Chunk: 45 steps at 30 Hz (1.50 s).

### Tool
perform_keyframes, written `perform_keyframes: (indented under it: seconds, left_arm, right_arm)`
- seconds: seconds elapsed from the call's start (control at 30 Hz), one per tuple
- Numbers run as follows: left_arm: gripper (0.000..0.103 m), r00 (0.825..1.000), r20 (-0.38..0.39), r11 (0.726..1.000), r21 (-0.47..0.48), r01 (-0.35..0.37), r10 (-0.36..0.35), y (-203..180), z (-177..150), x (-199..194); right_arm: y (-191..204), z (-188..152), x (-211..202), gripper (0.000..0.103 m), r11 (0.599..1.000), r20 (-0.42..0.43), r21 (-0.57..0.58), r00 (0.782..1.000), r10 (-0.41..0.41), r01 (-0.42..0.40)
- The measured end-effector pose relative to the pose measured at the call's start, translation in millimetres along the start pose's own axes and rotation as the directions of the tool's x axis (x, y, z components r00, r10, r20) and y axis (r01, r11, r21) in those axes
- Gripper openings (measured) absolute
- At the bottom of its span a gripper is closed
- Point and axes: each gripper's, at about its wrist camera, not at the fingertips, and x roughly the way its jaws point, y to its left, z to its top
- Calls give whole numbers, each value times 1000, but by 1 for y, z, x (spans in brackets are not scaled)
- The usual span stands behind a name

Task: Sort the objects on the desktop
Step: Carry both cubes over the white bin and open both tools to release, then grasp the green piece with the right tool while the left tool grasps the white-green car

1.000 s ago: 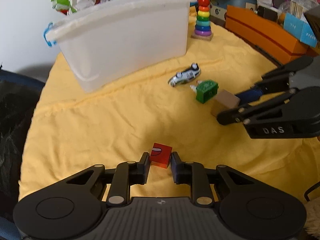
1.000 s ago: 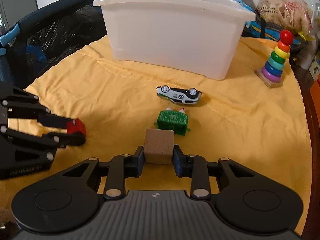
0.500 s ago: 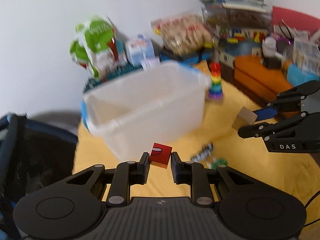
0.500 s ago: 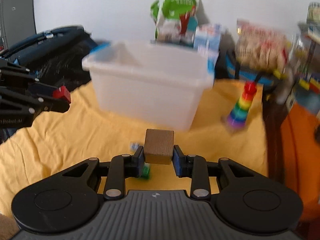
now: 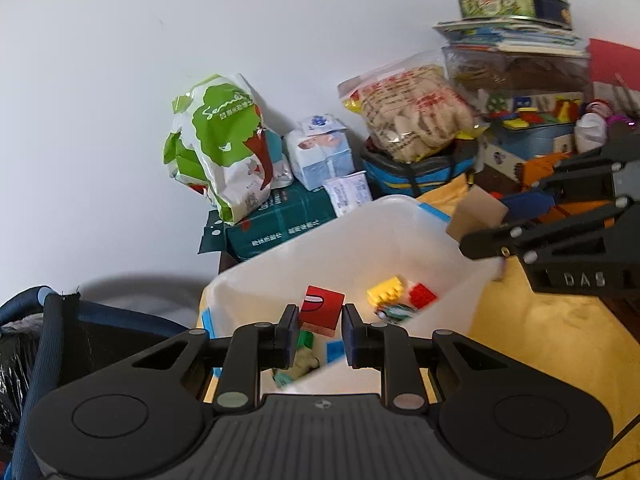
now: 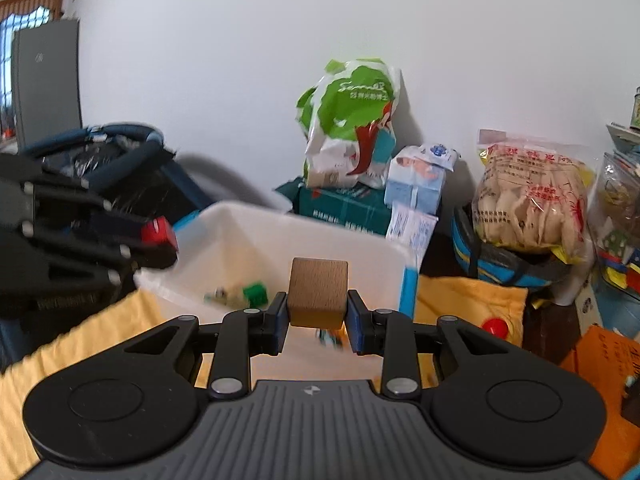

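Red block (image 5: pixel 321 311), plain wooden cube (image 6: pixel 318 293)

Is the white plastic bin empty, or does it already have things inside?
Not empty. The white bin already holds a yellow brick, a red brick and other small toys.

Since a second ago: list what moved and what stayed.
Both claws rose from the yellow cloth to the white bin: the left claw carried the red block over its opening, the right claw brought the wooden cube above its rim. Both grips stayed shut; nothing released.
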Motion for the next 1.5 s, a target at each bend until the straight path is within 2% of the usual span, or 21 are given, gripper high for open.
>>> perform_keyframes:
  seconds: [0.13,0.33,0.4,0.47,0.53,0.63,0.8,1.0,1.07,1.17,1.23,1.37,1.5]
  left_arm:
    - [26,998,-58,1000,-12,-19,18,9,7,46]
    - [27,982,-190,997,-68,-26,12,23,-8,109]
    - [38,975,-221,996,-81,-25,6,25,-13,119]
    - [46,974,-225,996,-79,-31,12,26,-16,121]
    - [52,975,-219,997,-65,-39,24,26,-16,119]
    - [58,978,-204,997,-62,-52,38,28,-12,113]
    - [62,986,-154,996,-54,-71,62,29,0,90]
    - [69,996,-69,997,-41,-58,55,24,3,40]
    - [70,998,-53,999,-35,-24,22,16,-3,24]
    - [70,998,-52,999,10,35,-34,-1,-18,5]
    - [71,995,-71,997,37,70,-68,-14,-34,-3]
    - [71,985,-138,992,57,111,-103,-36,-69,-1]
    - [71,974,-196,989,67,130,-115,-51,-94,5]
  right_arm:
    - [-6,15,34,33,1000,-20,10,1000,1,-1]
    - [-2,6,91,34,1000,-136,-19,991,11,-14]
    - [1,2,101,35,999,-164,-35,986,7,-12]
    - [3,-1,105,45,999,-177,-45,984,3,-11]
    - [5,-1,101,51,998,-166,-56,986,2,-11]
    - [8,1,96,52,998,-156,-70,988,-9,-2]
    - [11,12,74,53,997,-108,-71,994,-17,9]
    - [11,8,16,56,998,-16,-61,1000,0,-1]
    - [10,-3,-2,56,998,-6,-59,1000,11,-11]
    - [12,-28,-21,56,997,-31,-76,999,25,-28]
    - [15,-50,-23,54,994,-85,-98,996,32,-40]
    - [22,-97,-11,47,994,-230,-78,971,63,-83]
    - [40,-130,6,46,992,-289,-79,955,74,-100]
